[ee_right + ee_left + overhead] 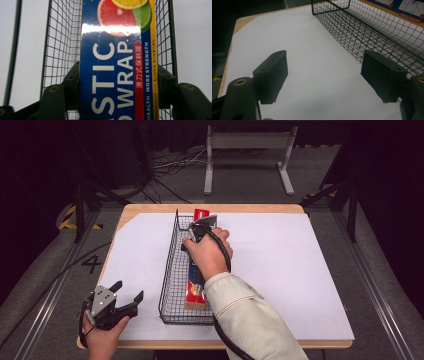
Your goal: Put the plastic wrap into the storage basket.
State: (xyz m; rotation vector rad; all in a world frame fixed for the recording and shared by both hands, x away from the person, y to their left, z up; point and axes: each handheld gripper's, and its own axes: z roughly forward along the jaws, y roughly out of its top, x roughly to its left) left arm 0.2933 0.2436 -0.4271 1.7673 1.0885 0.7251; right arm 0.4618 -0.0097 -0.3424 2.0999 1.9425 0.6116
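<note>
The plastic wrap box [113, 72] lies lengthwise inside the wire basket [168, 270], toward the basket's right wall, with its red near end [195, 295] close to the basket's near end and its far end reaching the far wall. The right gripper [196, 234] sits over the far half of the box, inside the basket. In the right gripper view its two jaws stand one on each long side of the box, apparently pressed against the cardboard, so it seems to be pinching the box across its width.

The grip looks off-centre along a long box. If the box is lifted from here, the near end would likely sag and swing, and it could catch on the basket's mesh or rim and drag the light basket across the white sheet [280, 270]. The glossy sides may also let the box slip between the jaws. The jaws have little room beside the right wall, so a sideways move could snag the wire.

The left gripper [127, 295] rests well apart, left of the basket's near corner, its jaws spread wide and holding nothing. It is not steadying the basket, which raises the risk of the basket shifting.
</note>
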